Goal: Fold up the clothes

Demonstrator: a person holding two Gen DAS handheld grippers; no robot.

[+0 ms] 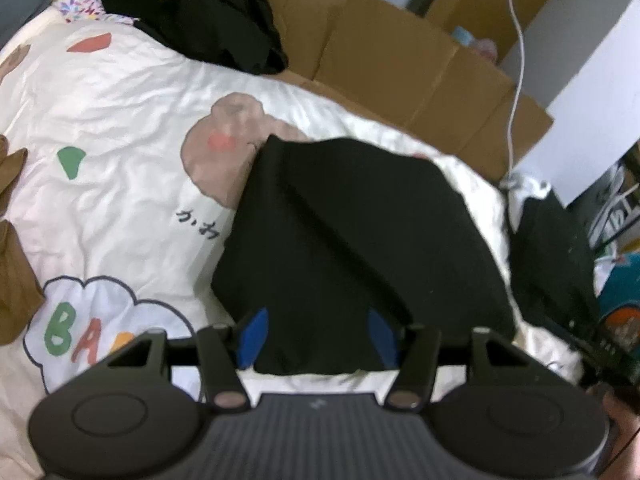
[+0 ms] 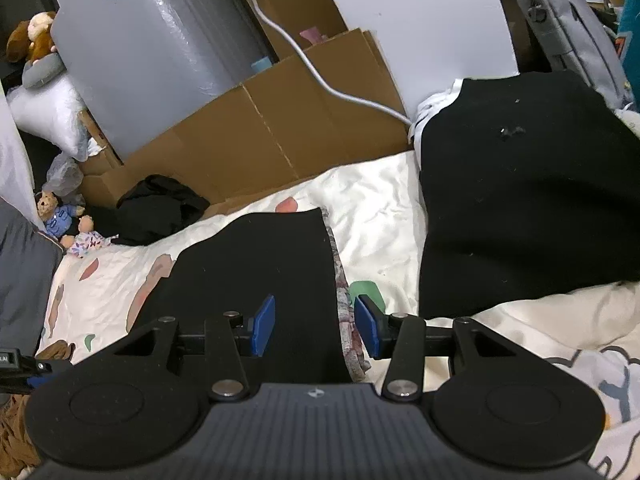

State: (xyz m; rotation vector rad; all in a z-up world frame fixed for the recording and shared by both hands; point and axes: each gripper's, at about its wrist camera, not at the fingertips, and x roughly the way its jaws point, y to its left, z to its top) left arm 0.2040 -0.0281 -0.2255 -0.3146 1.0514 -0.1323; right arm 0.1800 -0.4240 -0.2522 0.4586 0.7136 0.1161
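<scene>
A folded black garment [image 1: 360, 232] lies on the white cartoon-print bedcover [image 1: 120, 100]. My left gripper [image 1: 318, 336] hovers over the garment's near edge. Its blue pads [image 1: 254, 336] stand wide apart on either side of the cloth, and the black fabric partly covers the right one. In the right wrist view the same black garment [image 2: 260, 264] lies flat, with a patterned grey-pink layer [image 2: 344, 300] showing along its right edge. My right gripper [image 2: 316, 328] is open above that edge, with both blue pads clear of the cloth.
Flattened cardboard [image 1: 400, 60] lines the far side of the bed, with a crumpled black clothes heap [image 1: 228, 28] against it. A brown garment [image 1: 12, 260] lies at the left. A large black cloth mound [image 2: 520, 200] sits to the right, stuffed toys [image 2: 60, 216] at the far left.
</scene>
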